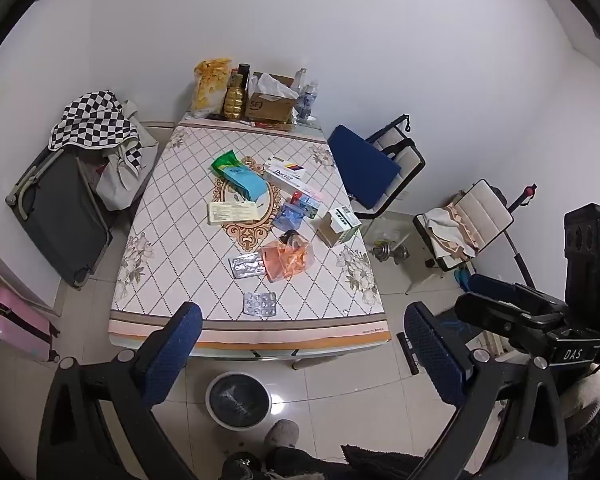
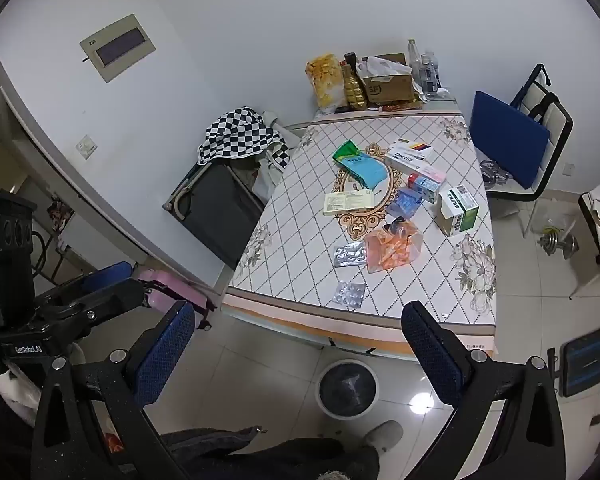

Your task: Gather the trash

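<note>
Trash lies on a patterned table (image 1: 172, 280) (image 2: 284, 264): two silver blister packs (image 1: 260, 303) (image 1: 247, 266), an orange plastic bag (image 1: 288, 260) (image 2: 392, 250), a teal and green pouch (image 1: 242, 178) (image 2: 360, 164), a yellow leaflet (image 1: 233, 213), medicine boxes (image 1: 288, 174) and a green-white carton (image 1: 338, 226) (image 2: 458, 210). A round bin with a black liner (image 1: 238, 400) (image 2: 348, 388) stands on the floor before the table. My left gripper (image 1: 304, 356) and right gripper (image 2: 300, 354) are both open and empty, held high above the table's near edge.
Bottles, a snack bag and a cardboard box (image 1: 270, 102) stand at the table's far end. A folded cot with a checkered cloth (image 1: 88, 124) is on the left, a blue-cushioned chair (image 1: 368, 168) and a dumbbell (image 1: 388, 254) on the right, a pink suitcase (image 1: 12, 328) lower left.
</note>
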A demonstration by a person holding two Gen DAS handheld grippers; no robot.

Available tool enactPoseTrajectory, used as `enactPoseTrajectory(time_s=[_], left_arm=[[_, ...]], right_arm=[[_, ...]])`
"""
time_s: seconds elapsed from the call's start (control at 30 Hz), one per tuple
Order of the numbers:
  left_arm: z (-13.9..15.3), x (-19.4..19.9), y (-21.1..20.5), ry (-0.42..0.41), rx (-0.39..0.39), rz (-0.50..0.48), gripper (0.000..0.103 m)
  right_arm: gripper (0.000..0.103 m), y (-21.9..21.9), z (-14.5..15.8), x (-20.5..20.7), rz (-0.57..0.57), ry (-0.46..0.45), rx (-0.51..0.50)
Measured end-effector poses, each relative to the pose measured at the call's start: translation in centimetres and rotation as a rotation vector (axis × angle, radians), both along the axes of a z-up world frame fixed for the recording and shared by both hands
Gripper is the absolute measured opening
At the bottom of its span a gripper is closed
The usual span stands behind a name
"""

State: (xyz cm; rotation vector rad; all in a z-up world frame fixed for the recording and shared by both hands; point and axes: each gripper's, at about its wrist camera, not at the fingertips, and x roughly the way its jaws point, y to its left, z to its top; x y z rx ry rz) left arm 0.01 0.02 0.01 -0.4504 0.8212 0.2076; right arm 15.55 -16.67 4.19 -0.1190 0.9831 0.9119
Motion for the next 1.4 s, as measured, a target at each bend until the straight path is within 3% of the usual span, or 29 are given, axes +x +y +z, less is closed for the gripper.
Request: enactPoseTrajectory(time_s=[1.4], left_arm=[[2.1,0.3,-0.4,-0.022,0.011,-0.017,0.103]], right_arm=[[0.103,0.0,0.5,-0.4,0.005,-0.005,0.003]])
